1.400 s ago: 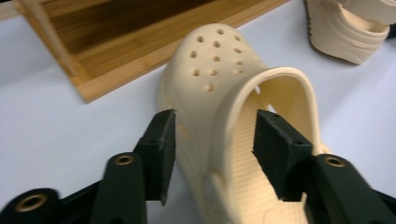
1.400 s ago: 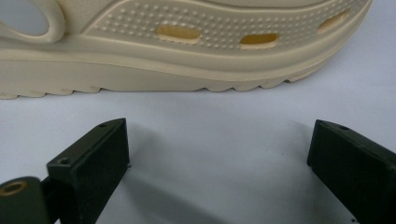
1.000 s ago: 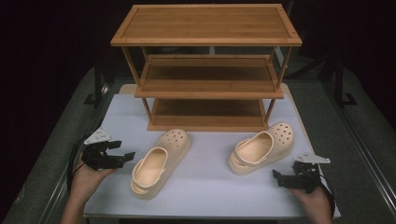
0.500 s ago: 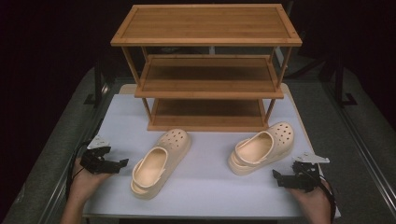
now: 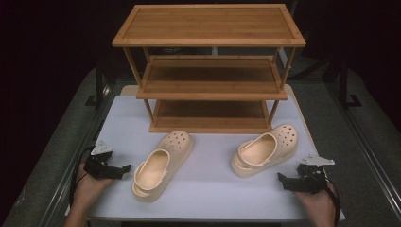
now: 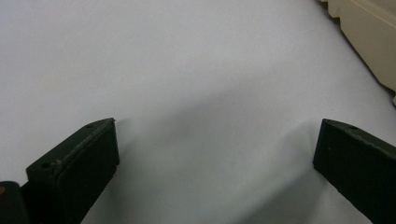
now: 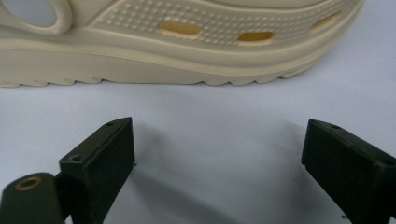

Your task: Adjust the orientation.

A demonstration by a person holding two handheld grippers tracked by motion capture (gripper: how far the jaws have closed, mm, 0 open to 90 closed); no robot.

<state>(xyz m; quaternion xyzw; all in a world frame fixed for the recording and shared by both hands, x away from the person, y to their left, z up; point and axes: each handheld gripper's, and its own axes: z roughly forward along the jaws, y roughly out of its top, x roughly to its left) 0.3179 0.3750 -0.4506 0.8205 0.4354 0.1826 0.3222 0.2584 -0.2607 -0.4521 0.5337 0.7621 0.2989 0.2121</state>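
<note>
Two beige foam clogs lie on a smooth, matte white worktop [image 5: 213,156] in front of a three-tier wooden rack [image 5: 208,66] with slatted-edge shelves. The left clog [image 5: 163,164] lies at a slant, with its round perforated toe toward the rack and its heel toward the person. The right clog [image 5: 265,149] points its toe up and to the right; in the right tool's view its side shows a dotted texture, oval vents and a ridged sole.

The left tool [image 5: 124,169] sits low on the worktop just beside the left clog's heel. Its flat black jaws have just been opening and stand wide with nothing between them.

The right tool [image 5: 283,179] rests near the right clog's heel, released, with only bare worktop between its jaws.
</note>
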